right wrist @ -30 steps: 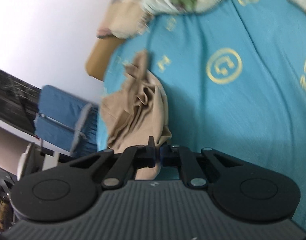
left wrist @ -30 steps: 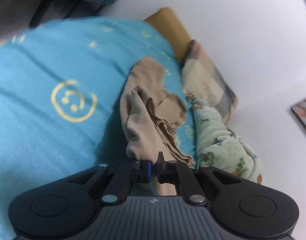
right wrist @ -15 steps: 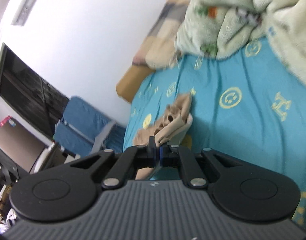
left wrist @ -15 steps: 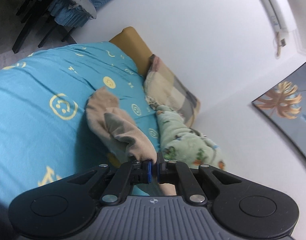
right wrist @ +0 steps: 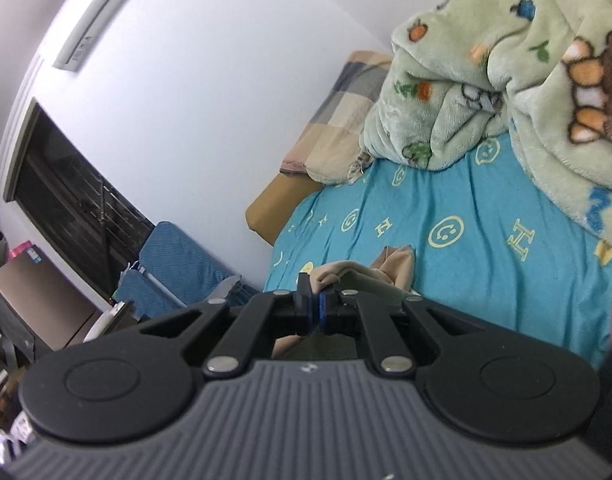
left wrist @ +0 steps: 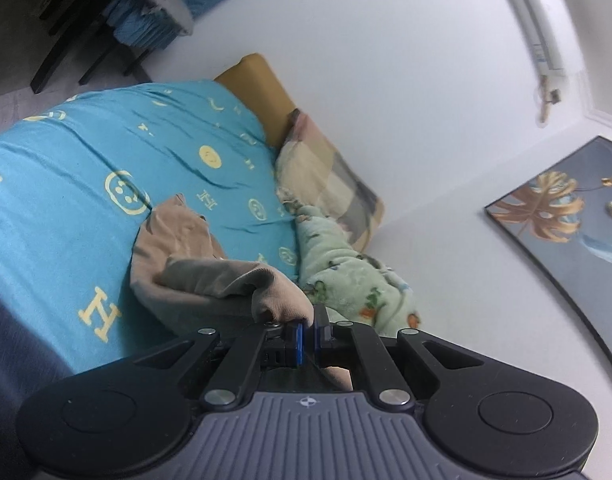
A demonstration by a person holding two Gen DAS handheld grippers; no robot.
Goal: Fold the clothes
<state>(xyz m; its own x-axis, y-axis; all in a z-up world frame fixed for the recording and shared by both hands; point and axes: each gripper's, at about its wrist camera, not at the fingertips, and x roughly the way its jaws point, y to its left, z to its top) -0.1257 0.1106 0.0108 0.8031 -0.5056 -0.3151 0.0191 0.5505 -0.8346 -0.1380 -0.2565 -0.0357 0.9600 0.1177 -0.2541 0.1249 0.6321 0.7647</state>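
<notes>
both grippers have risen since a second ago; the left gripper (left wrist: 306, 330) and the right gripper (right wrist: 314, 307) each stay clamped on the tan garment (left wrist: 194, 256), now lifted partly off the blue bedsheet (left wrist: 66, 184); likely spreading it before folding.

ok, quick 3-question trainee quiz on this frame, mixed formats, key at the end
1. True or false: both the left gripper and the right gripper are shut on the beige garment.
2. What lies beside the checked pillow at the head of the bed? A) green cartoon-print fleece blanket B) red towel C) black jacket
3. Fill in: the blue bedsheet carries yellow smiley faces and the letter ___.

Key: 1 true; 2 A; 3 H
</notes>
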